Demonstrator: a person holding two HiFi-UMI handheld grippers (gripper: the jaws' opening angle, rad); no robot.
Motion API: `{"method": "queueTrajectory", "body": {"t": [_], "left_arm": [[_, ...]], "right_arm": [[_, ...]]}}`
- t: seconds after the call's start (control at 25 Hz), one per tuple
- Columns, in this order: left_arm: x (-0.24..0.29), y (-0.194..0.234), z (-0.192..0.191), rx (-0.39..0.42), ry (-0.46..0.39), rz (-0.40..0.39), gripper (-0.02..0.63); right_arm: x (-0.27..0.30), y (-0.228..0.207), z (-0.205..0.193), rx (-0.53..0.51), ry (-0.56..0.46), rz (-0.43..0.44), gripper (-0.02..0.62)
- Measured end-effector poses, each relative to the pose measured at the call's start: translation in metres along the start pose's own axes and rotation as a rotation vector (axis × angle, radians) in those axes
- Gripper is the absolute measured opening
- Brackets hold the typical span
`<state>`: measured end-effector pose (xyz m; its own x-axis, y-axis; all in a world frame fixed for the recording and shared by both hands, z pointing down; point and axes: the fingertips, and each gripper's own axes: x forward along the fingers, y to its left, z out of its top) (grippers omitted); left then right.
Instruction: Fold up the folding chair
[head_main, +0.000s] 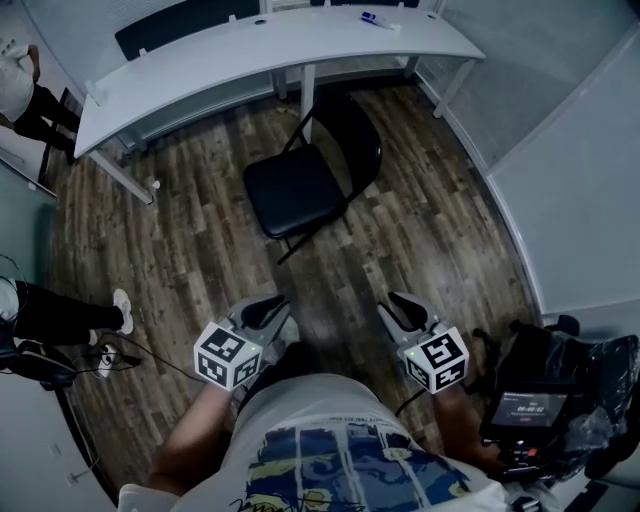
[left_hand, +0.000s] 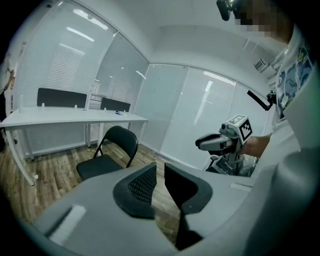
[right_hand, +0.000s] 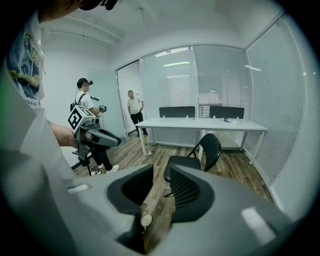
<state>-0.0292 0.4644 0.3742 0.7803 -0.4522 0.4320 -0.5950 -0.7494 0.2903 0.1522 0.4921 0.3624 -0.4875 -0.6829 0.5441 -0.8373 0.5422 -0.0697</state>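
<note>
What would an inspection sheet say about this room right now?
Surface: wood-plank floor.
Job's things: black folding chair, unfolded, beside the white desk, untouched.
Clutter: black equipment with a lit screen at the right; small blue item on the desk.
Tongs: left tongs and right tongs empty, slightly apart, short of the chair.
Cables: thin cable on the floor at the left.
Surroundings: glass walls with blinds; two bystanders.

Looks past left gripper (left_hand: 160, 172) at lower centre, jaws narrowly apart on nothing. Takes in unfolded black folding chair (left_hand: 107, 152) left of centre, white desk (left_hand: 75, 116) behind, right gripper (left_hand: 199, 144) at right.
</note>
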Motion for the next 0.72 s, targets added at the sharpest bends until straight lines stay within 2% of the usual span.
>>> {"method": "queueTrajectory", "body": {"t": [0.52,0.72], "left_arm": [[0.001,0.11,0.019,-0.012,0.007,-0.004,0.058],[0.005,0.125,0.023,-0.027,-0.004,-0.008,0.058]], "right_arm": [[0.101,-0.013,0.066,-0.025,0.018,-0.012,0.097],[0.115,-0.015,0.075,-0.037,0.045,-0.007,0.097]]}}
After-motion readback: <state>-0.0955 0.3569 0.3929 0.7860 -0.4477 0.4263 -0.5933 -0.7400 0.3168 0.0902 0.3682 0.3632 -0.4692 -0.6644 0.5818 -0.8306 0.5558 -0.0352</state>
